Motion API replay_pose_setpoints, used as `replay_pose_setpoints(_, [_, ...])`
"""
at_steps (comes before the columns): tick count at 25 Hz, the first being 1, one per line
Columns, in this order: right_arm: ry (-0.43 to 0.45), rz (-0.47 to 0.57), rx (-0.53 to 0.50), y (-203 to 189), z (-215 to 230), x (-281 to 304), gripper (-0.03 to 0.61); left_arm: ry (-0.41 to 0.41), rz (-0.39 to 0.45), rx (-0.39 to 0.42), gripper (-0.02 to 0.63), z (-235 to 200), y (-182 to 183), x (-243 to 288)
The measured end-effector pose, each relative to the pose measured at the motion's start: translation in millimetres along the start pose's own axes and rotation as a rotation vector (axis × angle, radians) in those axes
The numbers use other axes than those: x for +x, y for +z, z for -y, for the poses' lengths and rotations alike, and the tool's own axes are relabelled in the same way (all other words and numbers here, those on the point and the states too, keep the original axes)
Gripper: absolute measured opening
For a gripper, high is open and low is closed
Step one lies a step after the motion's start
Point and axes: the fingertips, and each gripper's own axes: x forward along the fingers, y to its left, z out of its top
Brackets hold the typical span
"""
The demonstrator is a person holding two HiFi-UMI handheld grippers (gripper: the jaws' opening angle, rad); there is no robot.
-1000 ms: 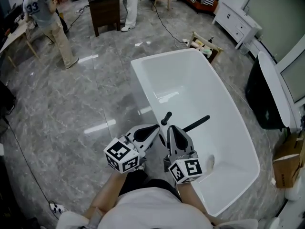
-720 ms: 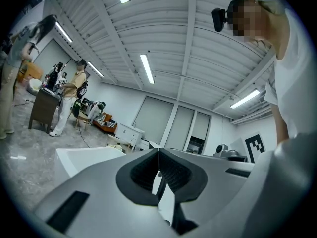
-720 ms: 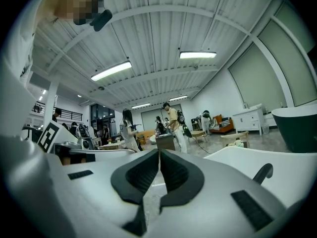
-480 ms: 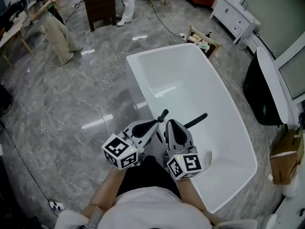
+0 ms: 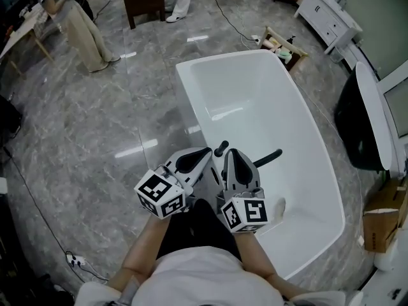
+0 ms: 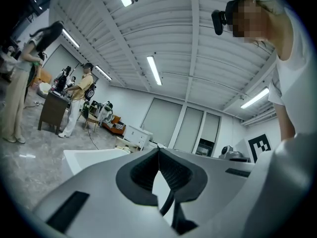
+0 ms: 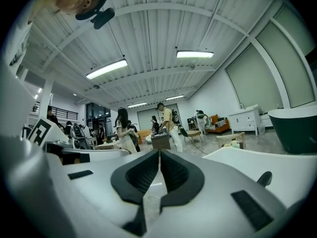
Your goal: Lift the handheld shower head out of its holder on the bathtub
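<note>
Two hand-held grippers are recorded in the head view, side by side over the near rim of a white bathtub (image 5: 186,89). The left hand-held gripper (image 5: 209,153) and the right hand-held gripper (image 5: 231,153) are both pointed toward the tub. A black knob (image 5: 221,149) is seen just ahead of the two tips; contact with it cannot be confirmed. The black shower head (image 5: 268,159) is found just right of the right hand-held gripper, slanting over the tub's inside, its near end hidden behind that gripper. It is gripped by neither tool. A grey marble floor (image 5: 95,139) is noted around the tub.

In the left gripper view, the jaws of the left hand-held gripper (image 6: 158,148) are seen closed tip to tip, with nothing clamped. A thin black stem (image 6: 168,203) is visible through the gap below the tips. The bathtub (image 6: 84,157) is seen at lower left.

In the right gripper view, the jaws of the right hand-held gripper (image 7: 159,153) are likewise closed and empty. The bathtub (image 7: 237,155) lies to the right.
</note>
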Motion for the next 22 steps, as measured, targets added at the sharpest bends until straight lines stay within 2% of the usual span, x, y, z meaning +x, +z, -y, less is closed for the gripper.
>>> replay_pose_setpoints(5, [-0.046, 0.084, 0.017, 12, 3, 4, 0.025, 0.002, 0.008, 0.008, 0.011, -4, 2, 5])
replay_pose_setpoints(6, [-0.048, 0.093, 0.021, 14, 4, 5, 0.048, 0.003, 0.006, 0.007, 0.011, -5, 2, 5])
replay_pose_setpoints(7, [-0.046, 0.094, 0.023, 15, 3, 7, 0.15, 0.006, 0.004, 0.006, 0.011, -7, 1, 5])
replay_pose_setpoints(8, [-0.043, 0.088, 0.022, 14, 4, 8, 0.202, 0.011, 0.002, 0.004, 0.011, -9, 0, 6])
replay_pose_setpoints(22, [-0.12, -0.051, -0.016, -34, 28, 35, 0.204, 0.035, -0.06, -0.054, 0.011, -36, -32, 25])
